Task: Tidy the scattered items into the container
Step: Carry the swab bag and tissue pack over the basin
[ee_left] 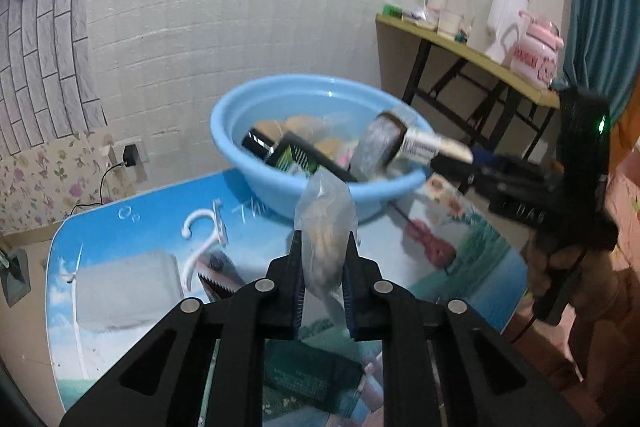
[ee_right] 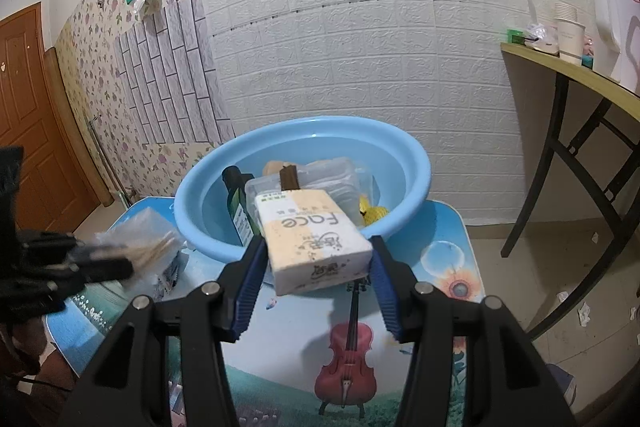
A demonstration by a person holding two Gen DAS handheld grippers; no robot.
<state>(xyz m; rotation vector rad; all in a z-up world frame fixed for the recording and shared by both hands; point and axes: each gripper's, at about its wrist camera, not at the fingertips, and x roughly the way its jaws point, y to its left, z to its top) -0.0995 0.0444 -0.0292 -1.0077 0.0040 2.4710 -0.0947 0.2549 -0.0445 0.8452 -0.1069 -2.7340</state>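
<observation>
Left gripper and right gripper both raised, each clamped on a load.

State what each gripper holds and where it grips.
The left gripper pinches a clear bag of wooden sticks at its lower end. The right gripper clamps the tissue pack across its sides.

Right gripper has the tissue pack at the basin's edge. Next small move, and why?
Probably carry the tissue pack a little further forward over the blue basin, then open. The right gripper grips it just short of the near rim. The left gripper holds a clear bag, so it waits.
</observation>
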